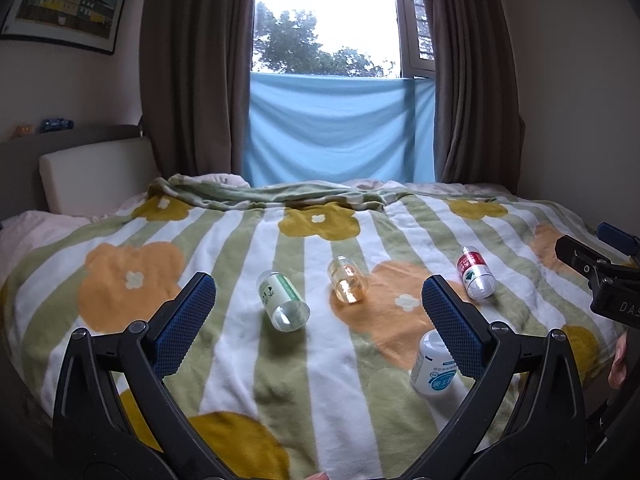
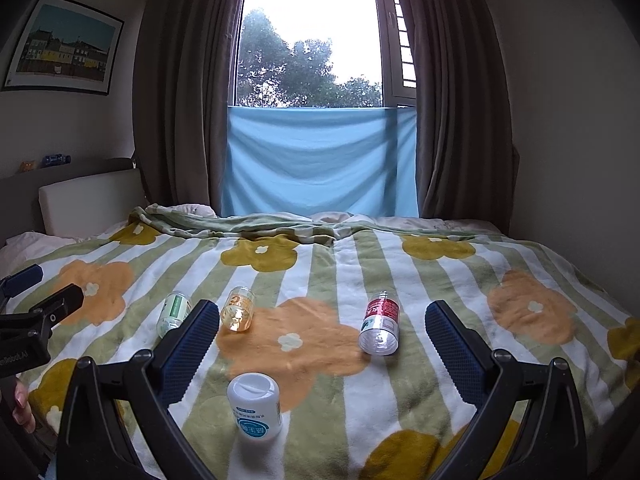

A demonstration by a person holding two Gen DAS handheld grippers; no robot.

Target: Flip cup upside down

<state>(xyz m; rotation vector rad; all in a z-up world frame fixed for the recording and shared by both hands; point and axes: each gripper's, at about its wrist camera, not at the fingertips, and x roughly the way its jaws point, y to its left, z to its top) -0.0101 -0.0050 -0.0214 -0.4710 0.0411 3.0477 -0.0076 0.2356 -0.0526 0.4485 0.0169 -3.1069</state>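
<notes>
Four small cups lie on a floral blanket (image 1: 320, 380). A green-labelled clear cup (image 1: 282, 296) (image 2: 174, 312) lies on its side, mouth toward me. An amber clear cup (image 1: 347, 282) (image 2: 238, 309) and a red-labelled clear cup (image 1: 476, 274) (image 2: 380, 324) also lie tipped over. A white cup (image 1: 434, 368) (image 2: 254, 404) stands with its label text inverted. My left gripper (image 1: 316, 292) hangs open above the blanket, short of the green and amber cups. My right gripper (image 2: 322, 312) is open too, between the white and red cups, holding nothing.
The bed fills the view, with a cream headboard cushion (image 1: 96, 172) at the left. Brown curtains and a blue cloth (image 1: 340, 128) hang at the window behind. A hand (image 2: 22, 404) shows at the left edge. The blanket (image 2: 440, 264) is bunched at the far side.
</notes>
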